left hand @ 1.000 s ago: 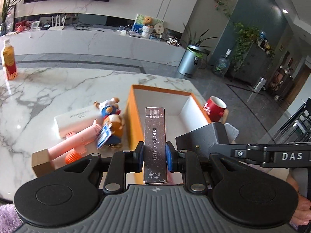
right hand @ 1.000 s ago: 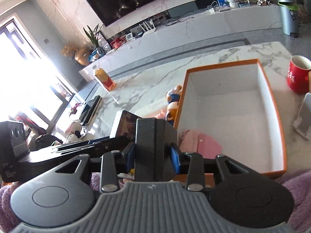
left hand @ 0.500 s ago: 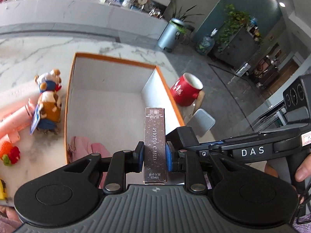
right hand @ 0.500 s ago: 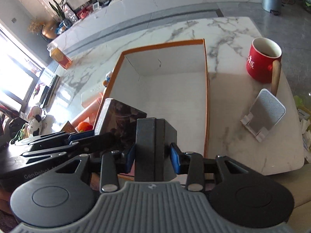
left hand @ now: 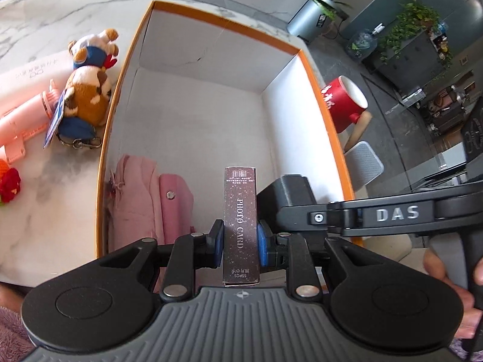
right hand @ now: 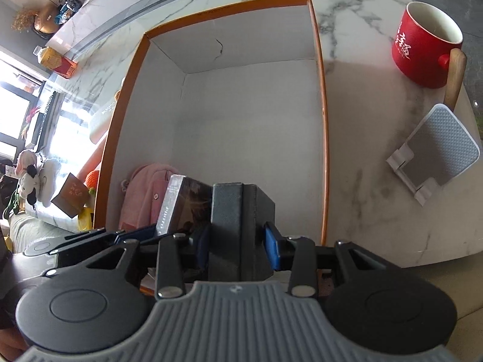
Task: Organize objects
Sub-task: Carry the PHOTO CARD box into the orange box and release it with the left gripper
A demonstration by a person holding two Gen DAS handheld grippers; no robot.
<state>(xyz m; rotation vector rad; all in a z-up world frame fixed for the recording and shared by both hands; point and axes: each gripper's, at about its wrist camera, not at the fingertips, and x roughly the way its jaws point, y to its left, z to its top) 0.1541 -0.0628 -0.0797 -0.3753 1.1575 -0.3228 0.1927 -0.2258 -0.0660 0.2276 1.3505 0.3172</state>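
Note:
My left gripper is shut on a dark, speckled photo card box, held over the near end of the orange-rimmed white box. Beside it my right gripper is shut on a dark grey block, also above the box's near end. In the right wrist view the photo card box shows just left of the block. A pink pouch lies in the box's near left corner. The remaining floor of the box is bare.
Left of the box lie a plush toy keychain, a pink tube-shaped item and a small red-orange toy. On its right stand a red mug and a white phone stand. A juice carton stands far off.
Both grippers moved forward and tilted down over the box, each keeping its hold. The box now fills both views and the room beyond has slid out of sight.

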